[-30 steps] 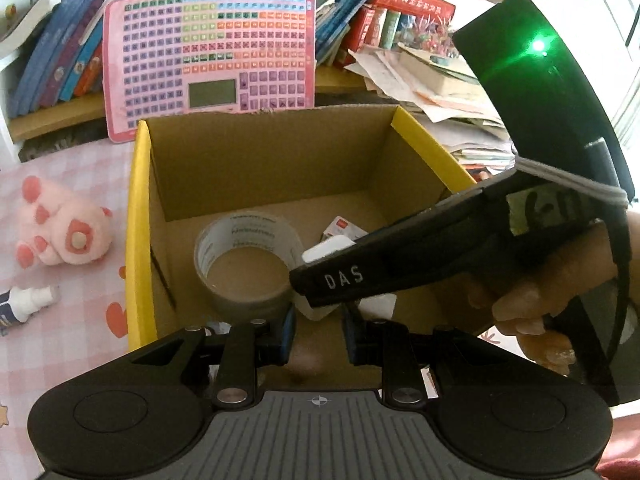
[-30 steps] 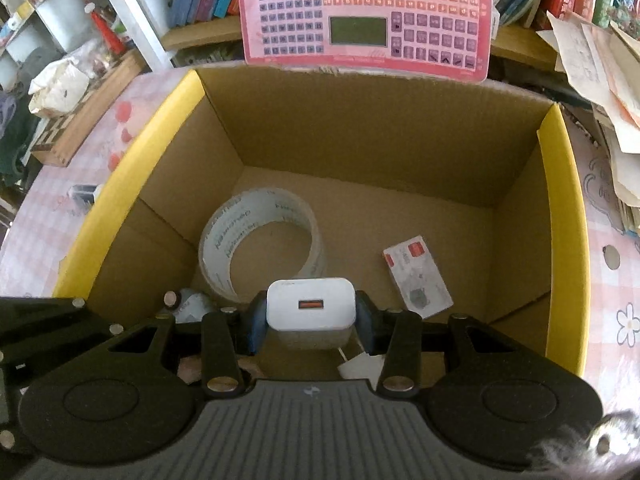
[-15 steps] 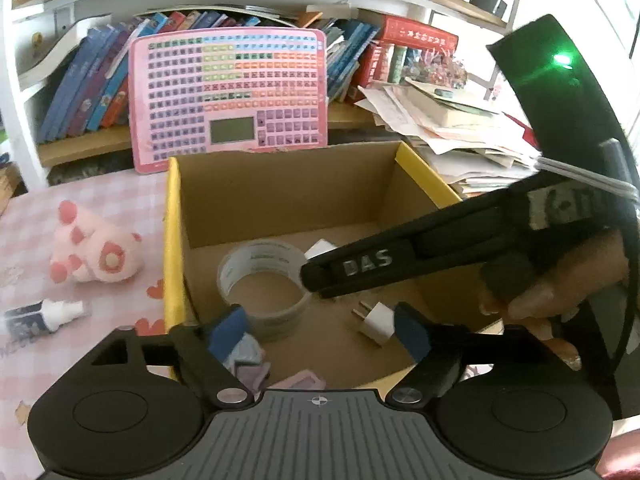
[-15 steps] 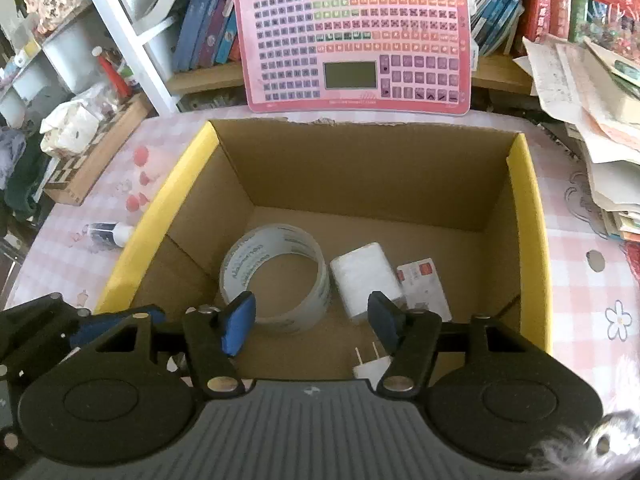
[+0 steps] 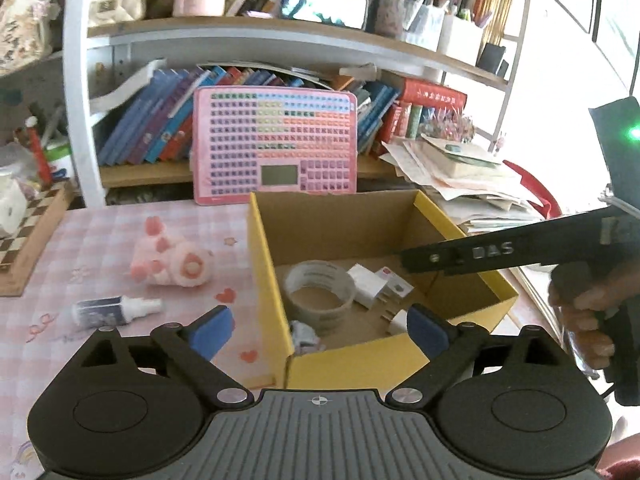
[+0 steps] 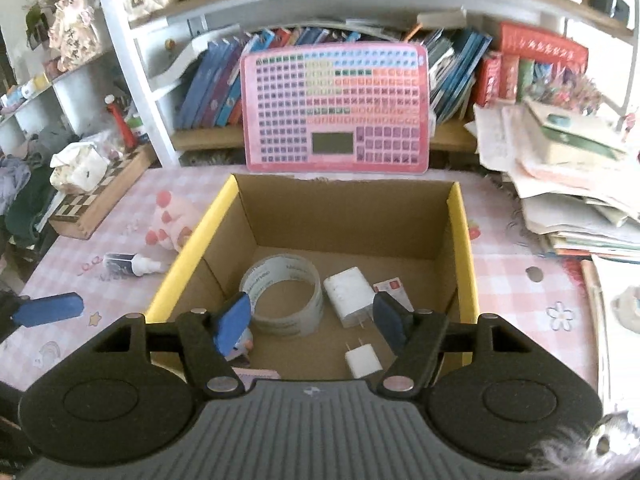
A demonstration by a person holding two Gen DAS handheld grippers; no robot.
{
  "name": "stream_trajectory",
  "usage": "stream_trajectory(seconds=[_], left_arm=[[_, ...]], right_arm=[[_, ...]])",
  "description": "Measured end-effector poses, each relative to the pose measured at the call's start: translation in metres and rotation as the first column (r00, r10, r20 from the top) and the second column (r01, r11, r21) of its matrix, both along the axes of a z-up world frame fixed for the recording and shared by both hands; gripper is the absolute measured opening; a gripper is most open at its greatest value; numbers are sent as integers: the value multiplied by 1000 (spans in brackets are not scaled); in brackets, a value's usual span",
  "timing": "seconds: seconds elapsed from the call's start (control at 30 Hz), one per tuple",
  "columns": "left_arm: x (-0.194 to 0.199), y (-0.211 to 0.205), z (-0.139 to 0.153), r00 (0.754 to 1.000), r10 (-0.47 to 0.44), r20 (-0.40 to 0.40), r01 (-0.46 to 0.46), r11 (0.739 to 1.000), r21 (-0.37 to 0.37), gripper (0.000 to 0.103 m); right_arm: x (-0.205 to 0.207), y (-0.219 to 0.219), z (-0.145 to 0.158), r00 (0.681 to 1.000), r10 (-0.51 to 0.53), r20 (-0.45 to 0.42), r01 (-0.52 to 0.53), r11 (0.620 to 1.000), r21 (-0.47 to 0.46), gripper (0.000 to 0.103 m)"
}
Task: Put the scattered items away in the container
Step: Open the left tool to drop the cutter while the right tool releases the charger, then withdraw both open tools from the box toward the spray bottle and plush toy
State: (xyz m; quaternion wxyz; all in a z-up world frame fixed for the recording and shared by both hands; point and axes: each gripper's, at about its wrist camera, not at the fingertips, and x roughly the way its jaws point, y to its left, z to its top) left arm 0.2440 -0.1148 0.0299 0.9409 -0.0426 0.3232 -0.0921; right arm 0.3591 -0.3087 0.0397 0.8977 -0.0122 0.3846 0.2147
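both hand-held grippers empty above the box

the left hand-held gripper (image 5: pixel 320 330) and right hand-held gripper (image 6: pixel 314 320) have jaws spread apart. the cardboard box (image 6: pixel 464 240) holds a tape roll (image 6: pixel 286 294) and white charger (image 6: pixel 348 296). a spray bottle (image 5: pixel 116 310) and pink plush toy (image 5: pixel 172 262) lie on the counter (image 5: pixel 80 280).

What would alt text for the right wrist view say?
An open right gripper hovers over a yellow-edged cardboard box holding a tape roll and two white chargers. A pink plush and spray bottle lie left of it.

text: "DAS" | on: right claw (image 5: pixel 500 250) arm | tape roll (image 6: pixel 286 296) print: probably illegible
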Motion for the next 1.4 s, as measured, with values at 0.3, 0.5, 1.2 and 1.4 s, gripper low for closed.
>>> stream_trajectory(seconds=[0.3,0.5,1.2,1.4], left_arm=[[-42,31,-3,1000,18,-5,-18,1000,-17,97],[-68,55,-7,999,31,-12,-31,1000,-1,97],[-132,136,-24,994,69,-81,-69,998,1,98],[-140,150,-26,992,82,-92,-84,996,-20,98]], right_arm=[[-51,11,9,994,-45,102,55,993,-104,74],[-84,8,9,984,-138,117,150,984,-101,74],[-183,32,-31,930,-364,54,368,916,-160,73],[-204,50,-38,932,-361,21,359,916,-178,73]])
